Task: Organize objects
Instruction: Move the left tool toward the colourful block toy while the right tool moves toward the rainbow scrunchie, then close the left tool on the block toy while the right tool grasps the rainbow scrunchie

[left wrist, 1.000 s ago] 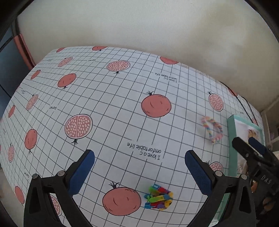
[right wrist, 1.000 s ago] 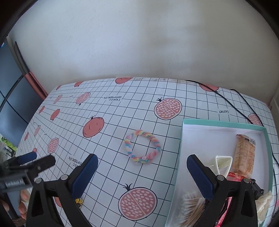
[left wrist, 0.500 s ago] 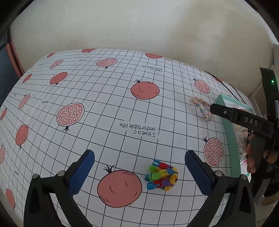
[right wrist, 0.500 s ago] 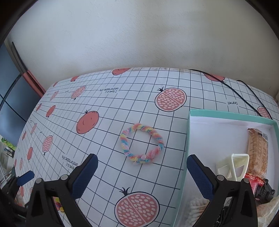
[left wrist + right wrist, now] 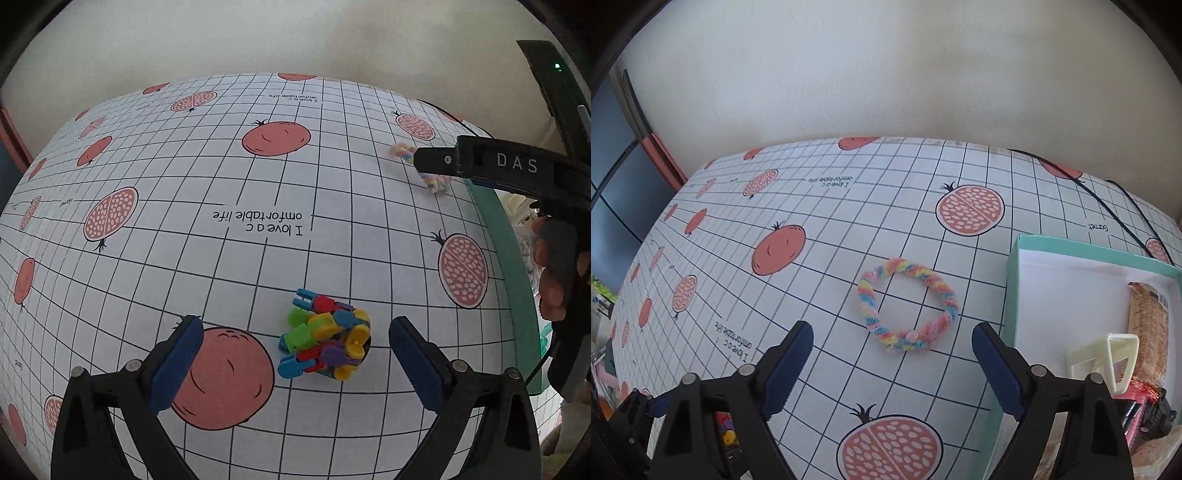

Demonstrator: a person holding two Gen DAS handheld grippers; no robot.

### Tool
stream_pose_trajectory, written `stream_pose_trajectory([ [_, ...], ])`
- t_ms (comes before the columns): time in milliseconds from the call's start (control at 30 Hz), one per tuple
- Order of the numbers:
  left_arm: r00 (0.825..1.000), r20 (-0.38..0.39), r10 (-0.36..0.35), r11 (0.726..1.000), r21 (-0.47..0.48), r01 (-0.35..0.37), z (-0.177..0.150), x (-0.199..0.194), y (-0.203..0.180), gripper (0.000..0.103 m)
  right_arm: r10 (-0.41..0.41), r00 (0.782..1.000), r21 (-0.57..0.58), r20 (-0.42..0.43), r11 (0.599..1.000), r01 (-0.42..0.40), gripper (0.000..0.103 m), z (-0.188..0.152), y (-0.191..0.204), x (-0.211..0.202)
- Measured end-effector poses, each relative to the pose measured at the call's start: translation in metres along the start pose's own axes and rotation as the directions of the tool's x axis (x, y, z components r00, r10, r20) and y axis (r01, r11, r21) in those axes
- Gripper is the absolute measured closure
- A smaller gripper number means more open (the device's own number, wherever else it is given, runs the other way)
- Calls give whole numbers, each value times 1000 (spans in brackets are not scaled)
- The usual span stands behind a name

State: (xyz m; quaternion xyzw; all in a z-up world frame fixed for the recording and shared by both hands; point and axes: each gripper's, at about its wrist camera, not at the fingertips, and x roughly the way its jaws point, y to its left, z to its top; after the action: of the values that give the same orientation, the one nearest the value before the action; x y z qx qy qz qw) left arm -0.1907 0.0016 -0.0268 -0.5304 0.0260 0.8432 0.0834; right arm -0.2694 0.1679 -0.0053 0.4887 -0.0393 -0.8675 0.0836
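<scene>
Both tongs read wide open and empty on my feeds. My left gripper point(image 5: 291, 354) hovers with its blue pads either side of the cluster of coloured plastic clips point(image 5: 324, 336), touching nothing. My right gripper point(image 5: 892, 363) sits just short of the pastel braided ring point(image 5: 908, 306), which lies flat on the pomegranate tablecloth point(image 5: 820, 229) beside the teal box point(image 5: 1010, 295).

Your left gripper point(image 5: 291, 349) hangs low over the surface, jaws spread wide, nothing between them. Your right gripper point(image 5: 892, 345) is likewise wide apart and empty, tilted down; your right hand point(image 5: 554, 273) wraps its handle.
</scene>
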Motion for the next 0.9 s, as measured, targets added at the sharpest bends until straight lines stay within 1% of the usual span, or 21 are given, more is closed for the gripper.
stream_pose_trajectory([
  [100, 1000, -8, 14, 1000, 5, -14, -1, 3, 0, 5, -17, 1000, -1, -15, 1000, 17, 14, -1, 1, 6],
  [267, 999, 10, 40, 999, 34, -40, -1, 2, -4, 6, -45, 999, 4, -28, 999, 45, 16, -1, 1, 13],
  [333, 999, 3, 33, 999, 35, -33, -2, 3, -4, 17, -56, 998, 0, -31, 998, 56, 16, 0, 1, 15],
  [400, 999, -8, 36, 999, 37, -36, -3, 7, -4, 17, -63, 997, -19, -34, 998, 62, 16, 0, 3, 17],
  [533, 999, -1, 37, 998, 41, -37, -4, 8, -4, 19, -77, 997, -21, -26, 997, 77, 18, 2, 4, 20],
  [567, 999, 1, 35, 998, 44, -35, -4, 8, -4, 20, -79, 997, -19, -23, 997, 78, 21, 2, 3, 20],
  [633, 1000, 4, 25, 999, 47, -25, -4, 7, -5, 27, -86, 996, -12, -23, 996, 86, 24, 2, 2, 23],
  [667, 1000, 7, 25, 998, 50, -25, -4, 7, -5, 28, -89, 996, -12, -22, 996, 89, 27, 2, 2, 24],
  [767, 1000, 15, 20, 998, 56, -21, -4, 5, -6, 38, -110, 994, -17, -11, 994, 110, 36, 2, 2, 24],
  [800, 1000, 18, 19, 998, 56, -20, -4, 5, -6, 42, -108, 994, -11, -8, 994, 108, 41, 2, 1, 23],
  [833, 1000, 20, 19, 998, 55, -20, -4, 4, -6, 46, -104, 995, -7, -7, 995, 104, 42, 2, 0, 23],
  [900, 1000, 23, 19, 998, 55, -20, -4, 3, -6, 52, -105, 994, -4, -3, 994, 105, 48, 2, -1, 22],
])
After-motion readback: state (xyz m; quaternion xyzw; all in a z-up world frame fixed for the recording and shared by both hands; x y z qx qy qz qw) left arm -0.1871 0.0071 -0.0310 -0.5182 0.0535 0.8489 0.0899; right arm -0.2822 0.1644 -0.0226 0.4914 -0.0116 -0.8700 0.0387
